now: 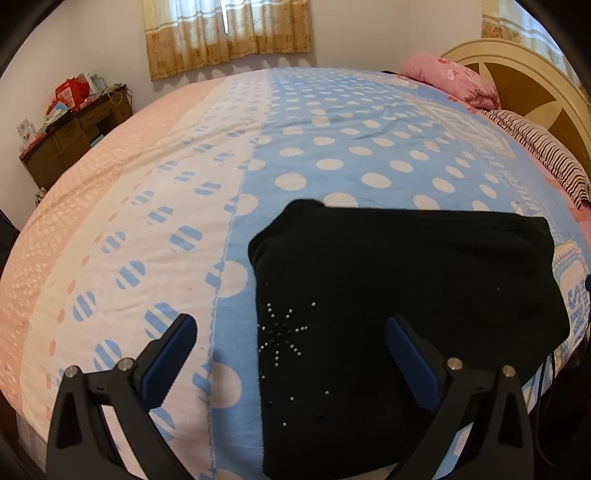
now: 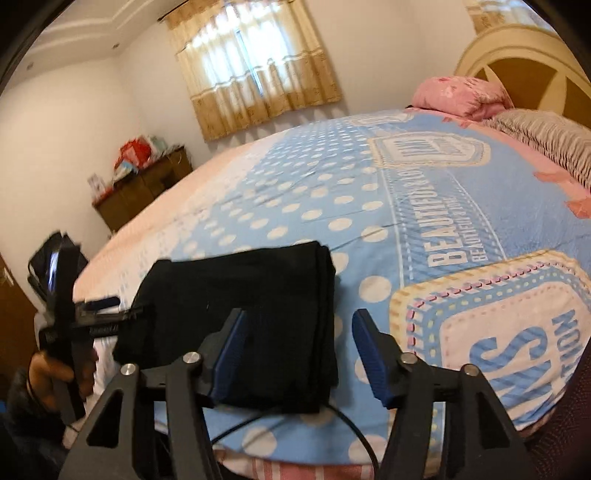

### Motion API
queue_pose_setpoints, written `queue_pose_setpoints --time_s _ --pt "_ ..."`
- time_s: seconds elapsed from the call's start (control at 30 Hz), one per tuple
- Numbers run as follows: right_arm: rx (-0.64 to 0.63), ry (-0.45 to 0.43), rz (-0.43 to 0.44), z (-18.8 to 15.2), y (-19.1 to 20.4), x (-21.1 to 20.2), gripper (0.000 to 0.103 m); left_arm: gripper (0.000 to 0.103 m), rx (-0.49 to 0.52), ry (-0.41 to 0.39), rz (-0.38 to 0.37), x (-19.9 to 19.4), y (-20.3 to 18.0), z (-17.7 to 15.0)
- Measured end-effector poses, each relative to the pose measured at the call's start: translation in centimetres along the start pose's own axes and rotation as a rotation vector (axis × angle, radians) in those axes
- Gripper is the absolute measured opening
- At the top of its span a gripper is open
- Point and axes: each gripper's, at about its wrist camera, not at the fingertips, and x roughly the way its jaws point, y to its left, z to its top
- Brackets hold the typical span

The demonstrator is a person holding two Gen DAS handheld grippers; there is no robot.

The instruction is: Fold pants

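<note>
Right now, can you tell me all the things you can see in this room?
pants: one, black with small silver studs, folded flat at the near edge of the bed
bedspread: one, blue with white dots, pink and white at the side, covering the bed
pillow: one, pink, by the headboard
striped pillow: one, dark and white stripes, beside the pink one
headboard: one, cream and brown, far right
curtains: one set, beige, on the window
cabinet: one, brown wood, cluttered on top, far left
cable: one, black, below the pants
left gripper: one, black with blue pads, open
right gripper: one, same colours, open
hand: one, holding the left gripper
</note>
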Motion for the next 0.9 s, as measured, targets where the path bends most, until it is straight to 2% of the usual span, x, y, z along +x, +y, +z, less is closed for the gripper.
queue_pose_setpoints --time_s 0.17,0.4,0.5,0.7,0.9 --pt "0.064 0.038 -0.004 -0.1 -1.2 2.2 0.061 0.103 -0.001 -0.014 0.006 -0.4 0.2 0.3" --pt "0.009 0.005 -0.108 -0.6 -1.0 2.0 0.061 0.103 -0.001 -0.026 0.029 -0.5 0.2 0.5" --pt "0.016 -0.004 -0.083 -0.5 -1.0 1.9 0.061 0.103 0.016 -0.032 0.046 -0.6 0.0 0.5" --pt "0.064 0.022 -0.038 -0.6 -1.1 3.5 0.061 0.103 0.015 -0.021 -0.004 -0.4 -0.5 0.4" --pt "0.058 0.036 -0.056 -1.4 -1.3 4.9 0.061 0.103 -0.016 0.035 -0.078 0.9 -0.9 0.1"
